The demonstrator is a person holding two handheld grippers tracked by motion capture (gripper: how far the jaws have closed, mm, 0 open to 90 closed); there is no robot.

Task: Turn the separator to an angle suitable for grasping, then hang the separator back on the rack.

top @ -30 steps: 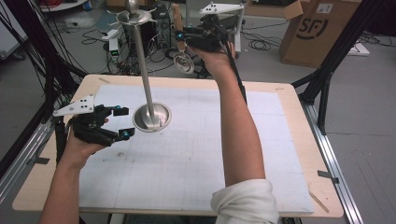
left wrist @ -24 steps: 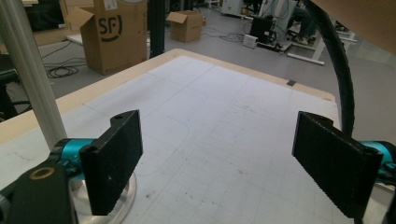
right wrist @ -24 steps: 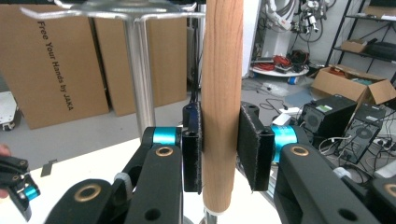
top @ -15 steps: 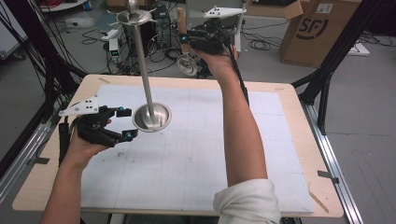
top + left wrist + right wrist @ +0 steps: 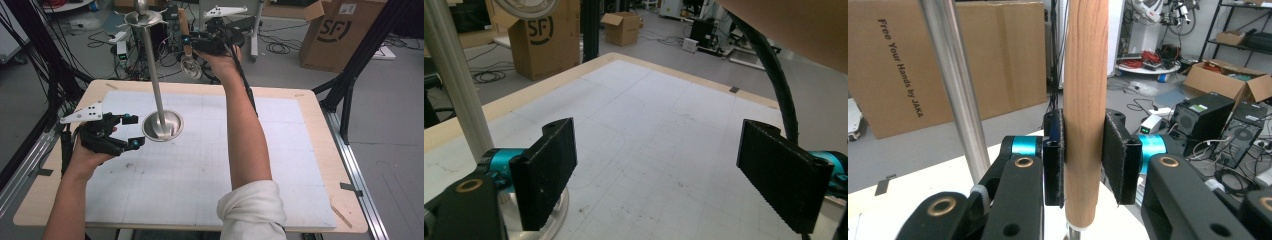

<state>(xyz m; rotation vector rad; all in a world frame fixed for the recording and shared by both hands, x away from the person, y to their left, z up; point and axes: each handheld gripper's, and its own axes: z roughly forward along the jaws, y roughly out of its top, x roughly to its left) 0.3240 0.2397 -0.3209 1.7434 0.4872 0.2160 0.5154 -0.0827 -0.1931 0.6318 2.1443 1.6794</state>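
Right gripper view: the right gripper (image 5: 1083,165) is clamped on a wooden handle (image 5: 1087,100), which stands upright between its pads and runs out above and below them. Just left of the jaws stands the steel pole (image 5: 955,85) of the rack, close but apart from the handle.

In the high view the same utensil hangs below the raised claw, its round metal head (image 5: 191,66) level with the upper pole, beneath the hooked crown (image 5: 142,19).

The left gripper (image 5: 122,131) rests on the table (image 5: 300,100) with its jaws wide and nothing between them, just beside the rack's base dish (image 5: 162,126).

Judgement: hanging the utensil well calls for a firm grip, a plumb handle, and the idle claw steadying the base before contact with a hook.
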